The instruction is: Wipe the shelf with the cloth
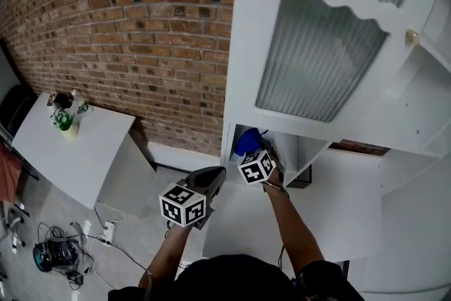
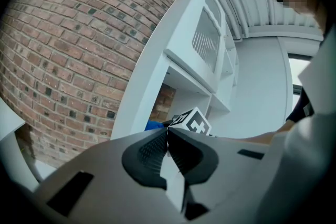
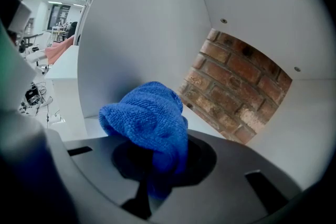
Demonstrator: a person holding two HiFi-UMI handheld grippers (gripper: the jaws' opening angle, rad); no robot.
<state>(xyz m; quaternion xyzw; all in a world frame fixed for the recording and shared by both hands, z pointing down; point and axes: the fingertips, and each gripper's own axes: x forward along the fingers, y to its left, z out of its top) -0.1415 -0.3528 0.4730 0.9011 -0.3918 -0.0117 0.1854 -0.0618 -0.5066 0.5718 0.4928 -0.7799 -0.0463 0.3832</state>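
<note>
The right gripper (image 3: 157, 162) is clamping a bunched blue cloth (image 3: 148, 122) between its jaws while reaching into the low open compartment of the white shelf (image 1: 313, 151). Whether the cloth is touching the shelf floor cannot be told. In the head view the cloth (image 1: 248, 142) is showing at 11 o'clock from that gripper's marker cube. The left gripper (image 2: 168, 136) is hanging outside the shelf, at 8 o'clock from the right one, with its jaws pressed together on nothing. A brick wall (image 3: 236, 86) is backing the compartment.
</note>
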